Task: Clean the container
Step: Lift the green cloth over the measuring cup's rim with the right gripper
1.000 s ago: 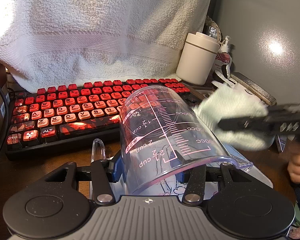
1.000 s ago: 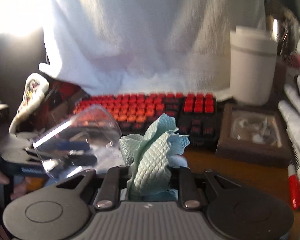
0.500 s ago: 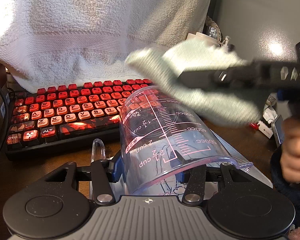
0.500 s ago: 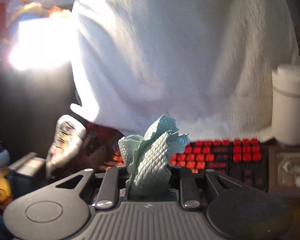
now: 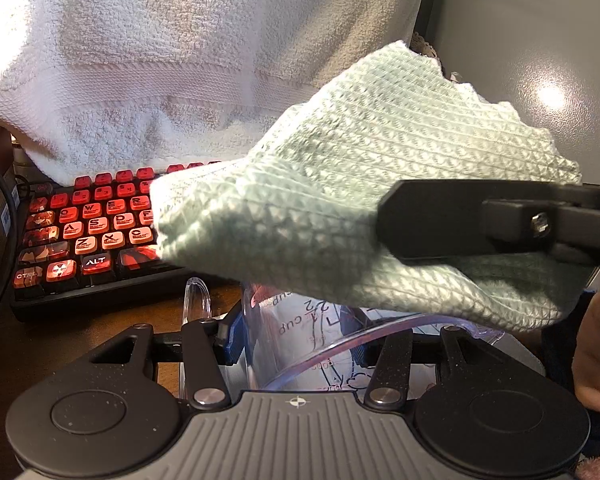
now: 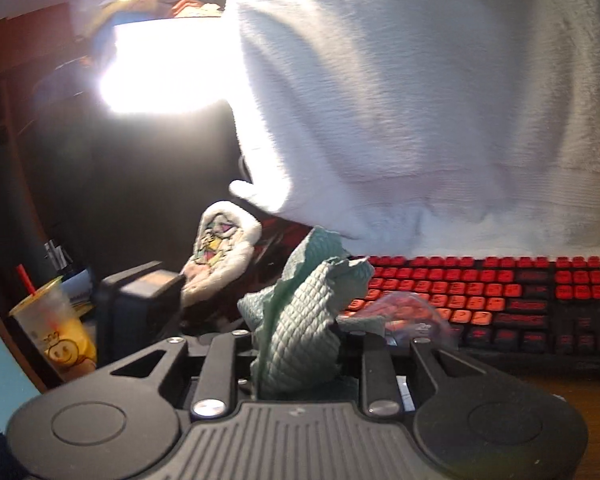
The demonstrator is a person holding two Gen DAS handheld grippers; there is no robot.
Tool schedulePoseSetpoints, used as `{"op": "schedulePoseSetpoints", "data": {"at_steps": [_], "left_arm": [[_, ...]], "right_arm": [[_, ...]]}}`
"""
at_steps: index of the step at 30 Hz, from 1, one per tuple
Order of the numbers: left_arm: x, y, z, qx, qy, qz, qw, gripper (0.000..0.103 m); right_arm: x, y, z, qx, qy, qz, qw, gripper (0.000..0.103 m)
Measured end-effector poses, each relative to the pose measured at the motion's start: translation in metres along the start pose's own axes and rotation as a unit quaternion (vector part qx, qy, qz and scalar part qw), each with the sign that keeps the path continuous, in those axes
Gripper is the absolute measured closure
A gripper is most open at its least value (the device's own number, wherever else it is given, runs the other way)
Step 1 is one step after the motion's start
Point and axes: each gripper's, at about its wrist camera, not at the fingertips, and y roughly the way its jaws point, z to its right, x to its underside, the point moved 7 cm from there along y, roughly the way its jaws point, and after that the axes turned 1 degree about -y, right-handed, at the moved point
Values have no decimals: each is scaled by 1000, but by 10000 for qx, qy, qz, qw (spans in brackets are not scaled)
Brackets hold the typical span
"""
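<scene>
The pale green waffle-weave cloth point(image 5: 364, 216), clamped in the right gripper point(image 6: 298, 344), has swung over the clear plastic measuring cup point(image 5: 300, 340) clamped in the left gripper point(image 5: 300, 344); behind, a red-keyed black keyboard point(image 5: 88, 236) lies on the brown wooden desk point(image 5: 140, 312) under a draped white towel point(image 5: 160, 60).

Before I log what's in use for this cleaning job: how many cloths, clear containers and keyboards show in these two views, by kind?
Cloths: 2, the green wiping cloth and the white towel
Clear containers: 1, the measuring cup
Keyboards: 1, the red keyboard
Total: 4
</scene>
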Motion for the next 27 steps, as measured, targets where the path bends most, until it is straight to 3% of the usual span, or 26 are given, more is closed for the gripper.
{"op": "schedulePoseSetpoints", "data": {"at_steps": [3,8,11,17,21,27], "left_arm": [[0,0,2,-8,18,-1,10000,55],[0,1,2,-5,17,0,10000,55],[0,1,2,1,13,1,10000,55],[0,-1,1,5,9,1,10000,55],[0,-1,1,5,9,1,10000,55],[0,0,1,4,9,0,10000,55]], "right_arm": [[0,2,-4,356,-210,74,9991,81],[-4,6,9,1517,-302,248,9877,80],[-7,6,19,1738,-29,292,9843,80],[-4,7,12,1540,-137,304,9875,80],[-3,7,0,974,-146,254,9948,79],[-3,5,-2,571,12,189,9982,79]]}}
